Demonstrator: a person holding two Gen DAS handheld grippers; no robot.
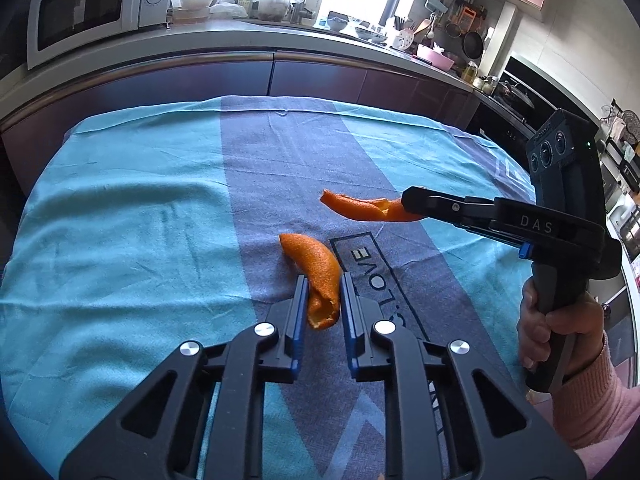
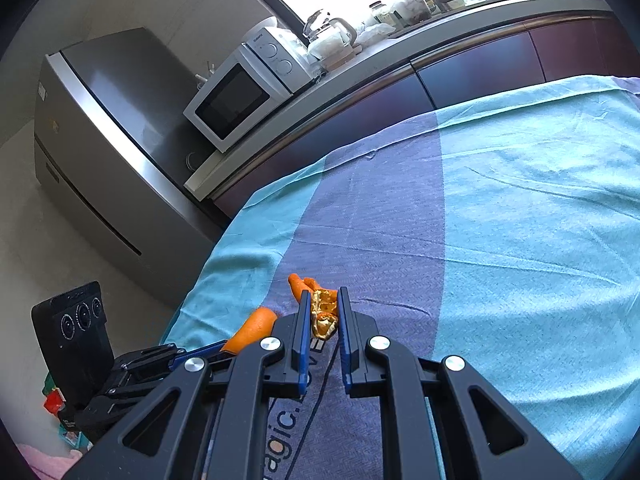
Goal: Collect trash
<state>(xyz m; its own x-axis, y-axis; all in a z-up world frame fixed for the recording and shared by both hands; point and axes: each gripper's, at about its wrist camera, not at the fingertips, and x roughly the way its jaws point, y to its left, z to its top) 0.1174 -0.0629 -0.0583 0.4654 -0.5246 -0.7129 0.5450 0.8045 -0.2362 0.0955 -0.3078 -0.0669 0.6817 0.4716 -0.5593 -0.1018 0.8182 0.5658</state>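
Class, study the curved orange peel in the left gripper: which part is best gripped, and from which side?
Grip the near end of the curved orange peel, approaching along its length from the near side. That end curls into a narrow fold that fits between the left gripper fingers, which close on it there; the far end widens.

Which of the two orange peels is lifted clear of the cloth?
The long, thin peel in the right gripper, hanging above the cloth. The curved peel in the left gripper appears lower, near it.

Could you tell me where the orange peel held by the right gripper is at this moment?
In the left wrist view the peel sits right of centre, clamped in the right gripper above the grey stripe of the blue tablecloth, just beyond the second peel in the left gripper.
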